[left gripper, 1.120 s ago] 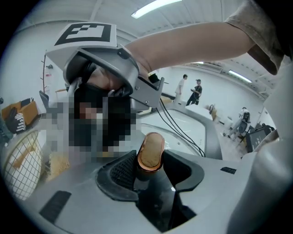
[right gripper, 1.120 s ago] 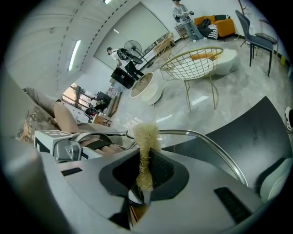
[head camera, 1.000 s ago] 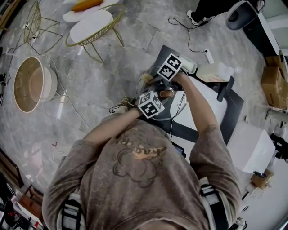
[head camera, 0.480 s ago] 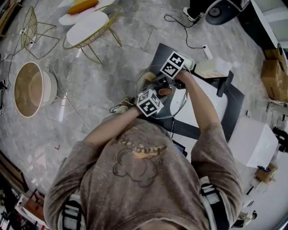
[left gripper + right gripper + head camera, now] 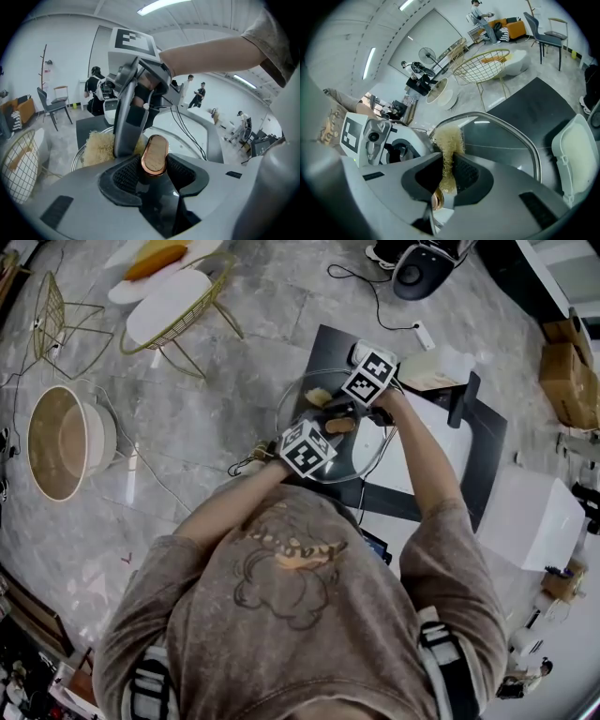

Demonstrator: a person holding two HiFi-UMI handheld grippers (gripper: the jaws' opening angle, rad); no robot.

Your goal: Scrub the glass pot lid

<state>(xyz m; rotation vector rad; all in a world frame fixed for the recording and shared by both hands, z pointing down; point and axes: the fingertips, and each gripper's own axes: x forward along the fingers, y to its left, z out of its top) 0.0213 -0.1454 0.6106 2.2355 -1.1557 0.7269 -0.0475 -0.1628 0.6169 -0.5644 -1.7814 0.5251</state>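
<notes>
- Since a second ago, the right gripper (image 5: 449, 161) has slid sideways across the glass; in the head view its marker cube (image 5: 367, 378) now sits farther right of the left gripper's cube (image 5: 307, 448). The left gripper (image 5: 153, 176) has kept its place.
- The glass pot lid (image 5: 501, 145) is between the two grippers, in front of the person's chest. In the head view it overlaps the black mat (image 5: 328, 343) and the white tabletop (image 5: 422, 442). Whether it rests on them or is held clear cannot be told.
- The left gripper's jaws are closed on the lid's knob (image 5: 154, 157), an oval with a wood-coloured top and a coppery rim. Its ribbed pads (image 5: 124, 176) press on both sides of the knob.
- The right gripper's jaws pinch a pale, fibrous scrubber (image 5: 449, 136). The tuft sticks out past the jaw tips and lies against the lid close to its metal rim.
- In the left gripper view, the right gripper's jaw reaches down just behind the knob, with the scrubber at its left.
- A gold wire-frame chair (image 5: 178, 306) and a round wooden basin (image 5: 61, 442) stand on the grey floor, well apart from the lid.
</notes>
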